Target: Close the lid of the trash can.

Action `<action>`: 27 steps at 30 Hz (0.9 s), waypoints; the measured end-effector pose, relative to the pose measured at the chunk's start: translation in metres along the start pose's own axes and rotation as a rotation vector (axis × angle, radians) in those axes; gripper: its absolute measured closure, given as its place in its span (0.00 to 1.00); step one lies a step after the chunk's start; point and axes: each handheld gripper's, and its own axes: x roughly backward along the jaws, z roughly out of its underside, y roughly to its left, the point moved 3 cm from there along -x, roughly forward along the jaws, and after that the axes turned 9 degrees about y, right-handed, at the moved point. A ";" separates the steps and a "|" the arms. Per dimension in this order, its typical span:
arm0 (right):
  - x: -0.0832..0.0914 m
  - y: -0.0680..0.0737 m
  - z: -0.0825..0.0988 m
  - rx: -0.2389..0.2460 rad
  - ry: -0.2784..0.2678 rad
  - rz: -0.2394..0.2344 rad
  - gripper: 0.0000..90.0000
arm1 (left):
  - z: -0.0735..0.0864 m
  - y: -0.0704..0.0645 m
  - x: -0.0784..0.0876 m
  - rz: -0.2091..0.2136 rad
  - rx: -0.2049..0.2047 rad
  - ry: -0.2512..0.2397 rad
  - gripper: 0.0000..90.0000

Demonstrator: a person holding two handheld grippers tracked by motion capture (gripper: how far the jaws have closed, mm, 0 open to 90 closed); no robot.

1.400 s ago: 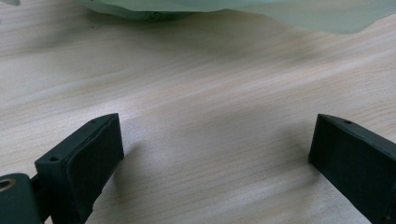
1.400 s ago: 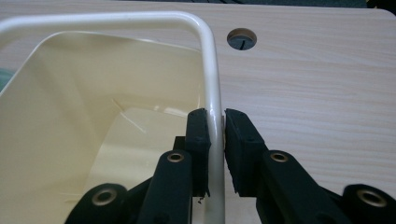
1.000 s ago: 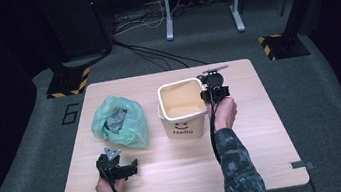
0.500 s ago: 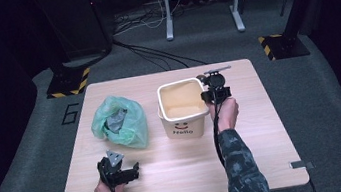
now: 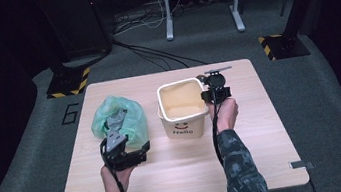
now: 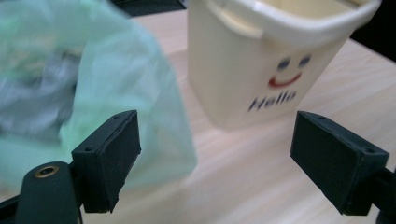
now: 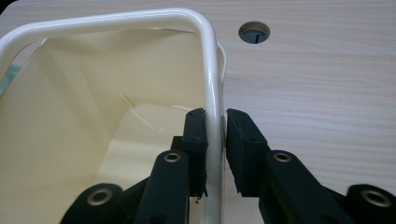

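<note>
left claw (image 5: pixel 134 157) risen beside green bag (image 5: pixel 119 121), right claw (image 7: pixel 215 140) pinching bin rim (image 7: pixel 212 93)

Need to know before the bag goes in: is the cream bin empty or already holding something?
Empty. The high view shows the bin's bare cream floor, and the right gripper view shows bare inner walls.

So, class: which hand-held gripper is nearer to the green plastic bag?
Left. The left hand-held gripper hovers at the green plastic bag, jaws open and just closing a little, with nothing between them. The right hand-held gripper is clamped on the cream bin's rim, farther away.
</note>
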 end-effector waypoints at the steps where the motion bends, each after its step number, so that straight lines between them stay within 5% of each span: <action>1: 0.000 0.000 0.000 0.001 0.000 0.002 0.86 | -0.009 -0.001 -0.003 0.012 0.004 0.007 0.19; 6: 0.000 0.001 0.000 -0.004 -0.008 0.008 0.86 | -0.059 -0.004 -0.030 0.073 0.040 0.046 0.22; 8: 0.000 0.001 0.000 -0.006 -0.010 0.008 0.86 | -0.067 -0.004 -0.037 0.074 0.043 0.061 0.23; 12: 0.000 0.002 -0.001 -0.009 -0.012 0.013 0.86 | -0.093 -0.004 -0.065 0.106 0.051 0.151 0.28; 18: 0.001 0.000 0.000 -0.011 -0.014 -0.004 0.85 | -0.103 -0.008 -0.100 0.079 -0.005 0.277 0.46; 27: 0.002 0.000 0.002 0.009 0.002 -0.040 0.84 | -0.111 0.004 -0.112 0.075 0.010 0.294 0.57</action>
